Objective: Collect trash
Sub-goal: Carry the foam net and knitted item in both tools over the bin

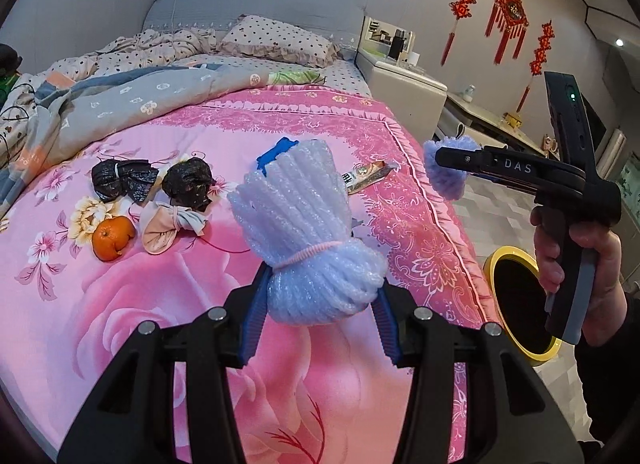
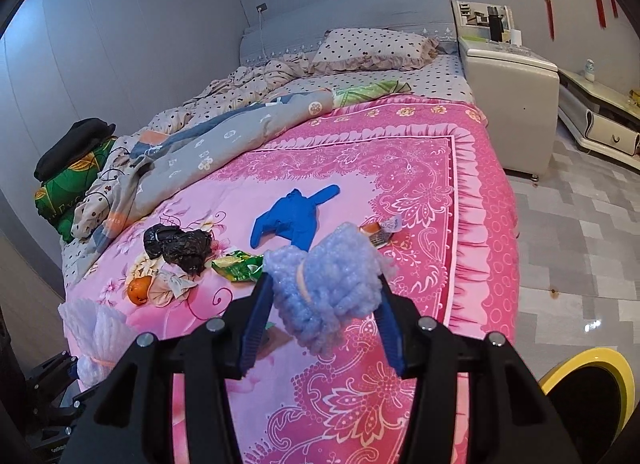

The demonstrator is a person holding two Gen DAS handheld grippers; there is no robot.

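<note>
the wide bed under its pink floral quilt (image 2: 360,168) takes up most of both views, and at its near right corner, down on the floor, stands the round yellow-rimmed bin with a dark mouth (image 1: 520,300), the place both loads look bound for. the bin lies to the right of both tools and below them, nearer the right hand (image 1: 576,260) than the left. the left gripper (image 1: 320,304) is clamped at a middling width on the tied end of a white ribbed foam-net bundle bound with a pink elastic (image 1: 296,216), whose long axis runs away from the jaws, up and forward. the right gripper (image 2: 320,296) pinches a smaller pale blue foam wad with an orange band (image 2: 328,284), held above the quilt edge (closest to the drop). left on the quilt: a blue rubber glove (image 2: 292,220), two black plastic bag knots (image 1: 160,184), a green wrapper (image 2: 238,264), an orange wrapper (image 1: 366,176), an orange fruit (image 1: 112,240).
</note>
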